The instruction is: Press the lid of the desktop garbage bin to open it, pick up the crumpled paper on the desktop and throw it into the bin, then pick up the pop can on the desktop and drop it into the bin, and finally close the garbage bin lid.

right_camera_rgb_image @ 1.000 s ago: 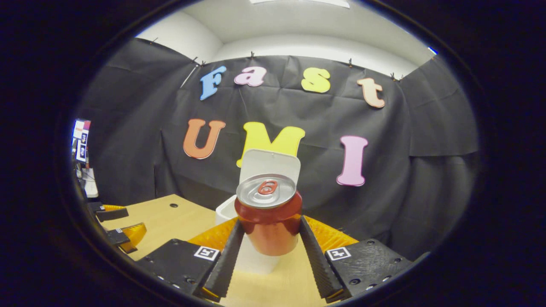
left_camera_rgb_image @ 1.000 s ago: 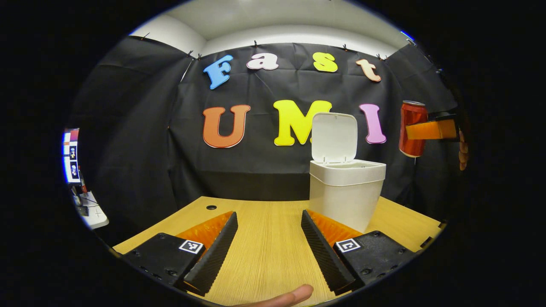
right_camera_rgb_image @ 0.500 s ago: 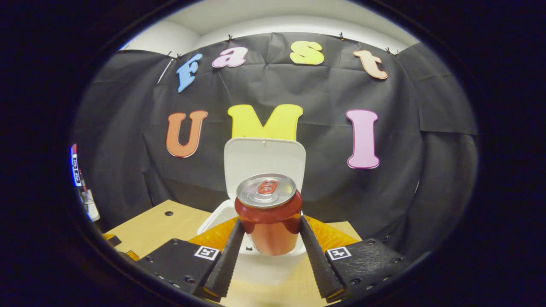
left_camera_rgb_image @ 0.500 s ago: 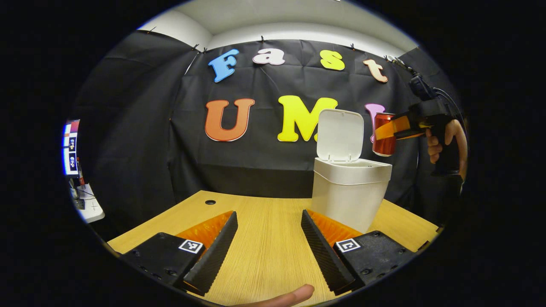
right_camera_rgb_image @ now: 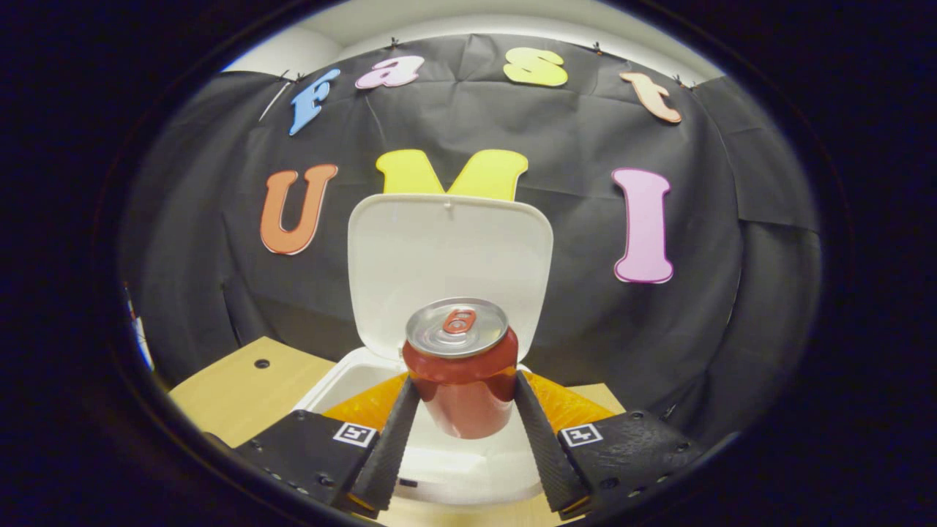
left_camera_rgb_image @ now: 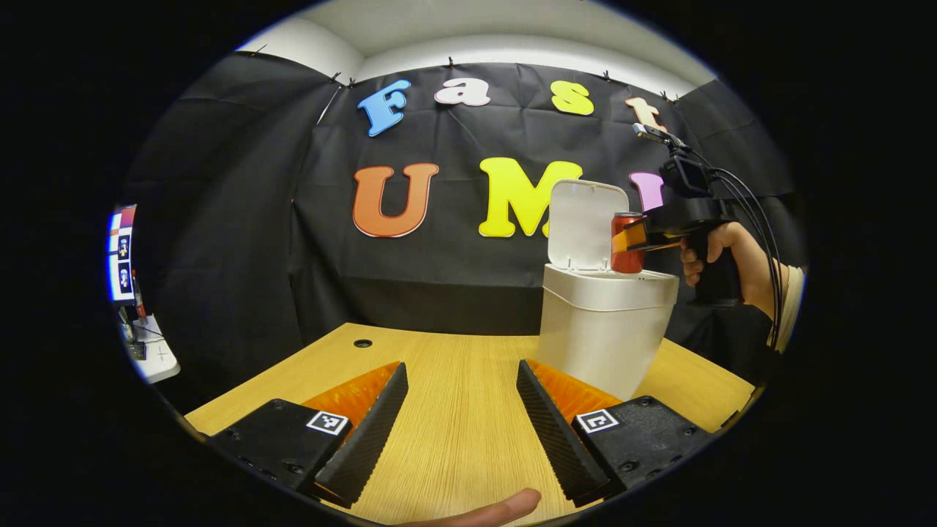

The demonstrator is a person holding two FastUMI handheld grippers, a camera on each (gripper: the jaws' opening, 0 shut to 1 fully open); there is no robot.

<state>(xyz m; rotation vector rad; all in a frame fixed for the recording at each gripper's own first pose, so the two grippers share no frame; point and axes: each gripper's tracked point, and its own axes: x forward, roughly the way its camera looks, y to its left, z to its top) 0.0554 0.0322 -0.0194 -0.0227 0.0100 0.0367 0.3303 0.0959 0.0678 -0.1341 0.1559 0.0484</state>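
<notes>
Above the bin (right_camera_rgb_image: 439,468), the right hand-held gripper (right_camera_rgb_image: 460,399) holds the can (right_camera_rgb_image: 460,366) upright, both fingers pressed on its lower sides and closed only to the can's width. The left gripper view shows the can (left_camera_rgb_image: 626,243) hanging over the bin (left_camera_rgb_image: 605,329) mouth at 3 o'clock of the raised lid (left_camera_rgb_image: 584,223), with a hand (left_camera_rgb_image: 732,256) on the gripper's handle.

The likeliest fault, as I judge it, is a release while the can sits near the rim rather than over the middle: it could strike the edge, tip, and fall to the counter (left_camera_rgb_image: 454,410). The lid (right_camera_rgb_image: 448,256) stands close behind the can at 12 o'clock, so pushing further forward could knock it. The bin looks light, and a clip could shift it.

The can's long axis is vertical, its tab end up and its base toward the opening.

The left hand-held gripper (left_camera_rgb_image: 461,417) is wide open and empty, low over the counter at 6 o'clock.
</notes>
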